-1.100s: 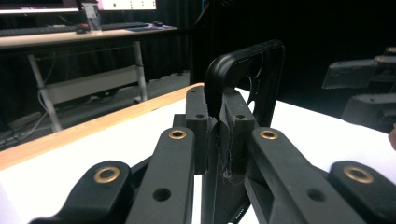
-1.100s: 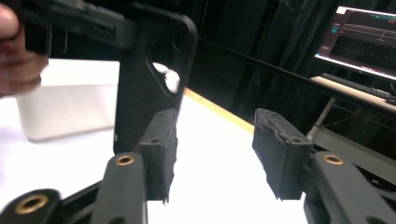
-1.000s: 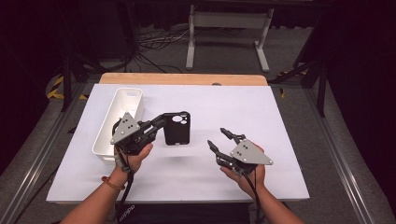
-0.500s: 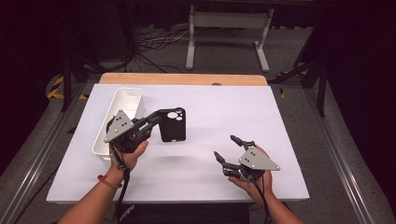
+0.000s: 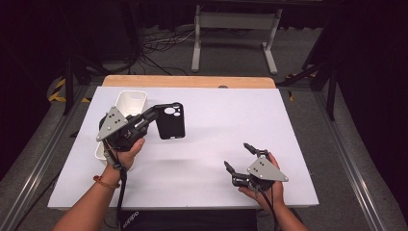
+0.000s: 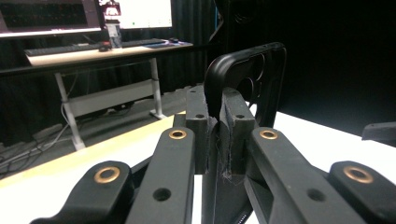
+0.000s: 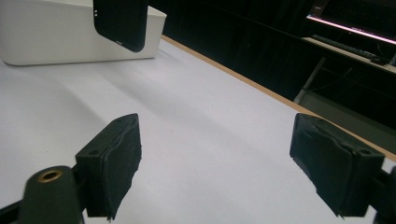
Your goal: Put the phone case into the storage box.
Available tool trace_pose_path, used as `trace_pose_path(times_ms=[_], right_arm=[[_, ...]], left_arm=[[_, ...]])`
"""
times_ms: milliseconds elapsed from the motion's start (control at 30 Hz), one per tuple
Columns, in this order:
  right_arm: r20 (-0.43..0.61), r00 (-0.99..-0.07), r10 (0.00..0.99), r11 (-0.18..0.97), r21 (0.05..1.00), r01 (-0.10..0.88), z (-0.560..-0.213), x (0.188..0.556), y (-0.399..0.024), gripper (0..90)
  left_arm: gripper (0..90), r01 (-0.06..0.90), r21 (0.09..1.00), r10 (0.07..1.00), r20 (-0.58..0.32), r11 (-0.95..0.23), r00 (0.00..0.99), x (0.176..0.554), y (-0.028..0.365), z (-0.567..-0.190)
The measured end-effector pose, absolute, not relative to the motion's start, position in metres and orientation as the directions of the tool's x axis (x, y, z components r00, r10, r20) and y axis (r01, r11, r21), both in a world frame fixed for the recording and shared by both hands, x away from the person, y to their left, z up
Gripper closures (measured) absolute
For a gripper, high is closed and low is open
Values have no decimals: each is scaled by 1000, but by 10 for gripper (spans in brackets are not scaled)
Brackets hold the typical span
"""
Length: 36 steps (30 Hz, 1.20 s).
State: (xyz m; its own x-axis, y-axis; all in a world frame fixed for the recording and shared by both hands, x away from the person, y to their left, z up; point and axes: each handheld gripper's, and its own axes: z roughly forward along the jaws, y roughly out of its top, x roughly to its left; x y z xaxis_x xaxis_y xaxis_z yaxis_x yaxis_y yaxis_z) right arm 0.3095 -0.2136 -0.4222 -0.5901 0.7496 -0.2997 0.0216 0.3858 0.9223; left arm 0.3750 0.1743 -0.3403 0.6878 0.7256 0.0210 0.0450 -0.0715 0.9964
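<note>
Black phone case (image 5: 171,121), rigid-looking, with camera cutout at its upper end; held clear above the white table (image 5: 211,159) surface, toward the left side and nearer the far edge than the near one. Left gripper (image 5: 153,115) clamps it: in the left gripper view, both pads pressed tight on the case's edge (image 6: 243,79), case rising upright beyond them. White bin (image 5: 130,103) sits along the table's left edge, just behind the left hand (image 5: 126,150). Right gripper (image 5: 239,157) rests low near the near right corner, jaws spread wide, nothing between them. In the right gripper view, bare white surface between pads (image 7: 116,161); case (image 7: 120,23) hangs in front of bin (image 7: 56,37).
</note>
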Motion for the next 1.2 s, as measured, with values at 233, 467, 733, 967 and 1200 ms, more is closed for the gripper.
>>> trace_pose_path(times_ms=[233,467,733,967,1200], right_arm=[[-303,-587,751,389,921,22,-422,311,-215,172],[-310,-586,749,408,912,38,-425,313,-214,172],[-315,-588,745,412,911,33,-425,313,-213,172],[-315,-584,748,410,912,33,-425,314,-215,172],[-316,-579,752,410,911,35,-425,315,-216,172]], left_arm=[[840,38,996,737,35,-82,675,379,185,-334],[840,36,995,747,49,-97,663,381,195,-326],[841,17,996,758,58,-91,650,381,205,-317],[841,11,995,764,66,-95,642,382,214,-311],[841,5,995,776,74,-98,627,386,224,-305]])
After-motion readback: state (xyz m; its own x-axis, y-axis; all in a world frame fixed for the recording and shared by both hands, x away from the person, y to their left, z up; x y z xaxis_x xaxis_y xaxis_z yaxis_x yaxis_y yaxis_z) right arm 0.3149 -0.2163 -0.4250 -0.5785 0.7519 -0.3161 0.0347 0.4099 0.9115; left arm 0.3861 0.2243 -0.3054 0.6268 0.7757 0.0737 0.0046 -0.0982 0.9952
